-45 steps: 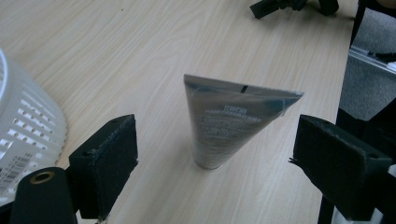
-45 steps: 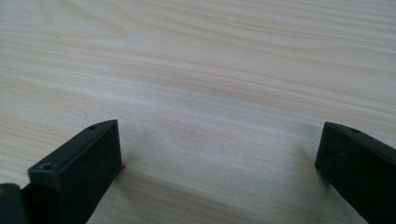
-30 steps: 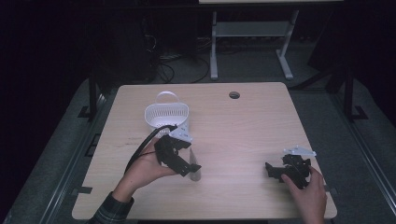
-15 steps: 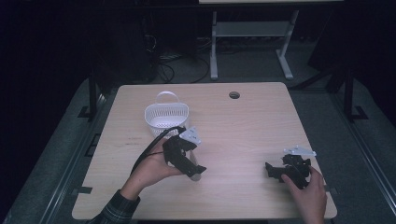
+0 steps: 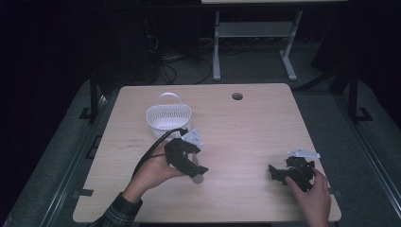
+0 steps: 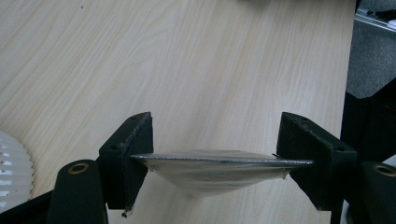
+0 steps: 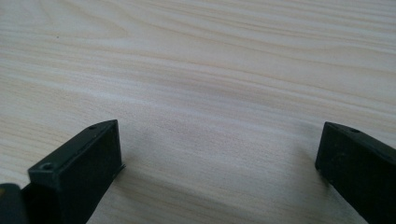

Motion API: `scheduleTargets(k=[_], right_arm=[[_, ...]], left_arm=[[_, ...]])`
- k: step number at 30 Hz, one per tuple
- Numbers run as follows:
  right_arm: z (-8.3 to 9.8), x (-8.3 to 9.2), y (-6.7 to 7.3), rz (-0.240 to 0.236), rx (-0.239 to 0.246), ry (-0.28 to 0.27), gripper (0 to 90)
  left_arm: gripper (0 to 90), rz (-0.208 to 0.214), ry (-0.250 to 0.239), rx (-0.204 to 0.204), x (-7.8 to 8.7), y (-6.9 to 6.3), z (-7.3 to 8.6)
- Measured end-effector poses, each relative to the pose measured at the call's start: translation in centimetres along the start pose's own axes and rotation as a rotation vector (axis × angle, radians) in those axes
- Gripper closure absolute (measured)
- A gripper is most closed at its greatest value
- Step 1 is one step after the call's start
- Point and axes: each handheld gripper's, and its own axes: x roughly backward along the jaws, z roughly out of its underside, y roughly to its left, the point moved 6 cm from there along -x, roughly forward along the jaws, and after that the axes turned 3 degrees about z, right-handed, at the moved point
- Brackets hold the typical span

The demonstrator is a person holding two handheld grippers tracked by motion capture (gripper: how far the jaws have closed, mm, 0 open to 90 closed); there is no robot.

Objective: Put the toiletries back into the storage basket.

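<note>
Squarely between left fingers (image 6: 126,161): clear dish (image 6: 212,169)

Both my hands hold grippers low over the tabletop.
My left gripper (image 5: 196,169) is clamped across something thin near the front-left; my right gripper (image 5: 279,173), jaws wide apart, sits near the front-right corner.

No legible text, label, brand, number or sign appears on any surface in these views.
</note>
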Motion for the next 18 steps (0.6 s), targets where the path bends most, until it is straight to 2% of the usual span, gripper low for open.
scheduleTargets(k=[9, 18], right_arm=[[0.00, 0.00, 0.00, 0.000, 0.000, 0.000, 0.0], [0.00, 0.00, 0.00, 0.000, 0.000, 0.000, 0.0]], left_arm=[[29.1, -0.008, 0.017, -0.005, 0.23, -0.08, 0.08], [29.3, -0.003, 0.004, -0.003, 0.52, -0.11, 0.02]])
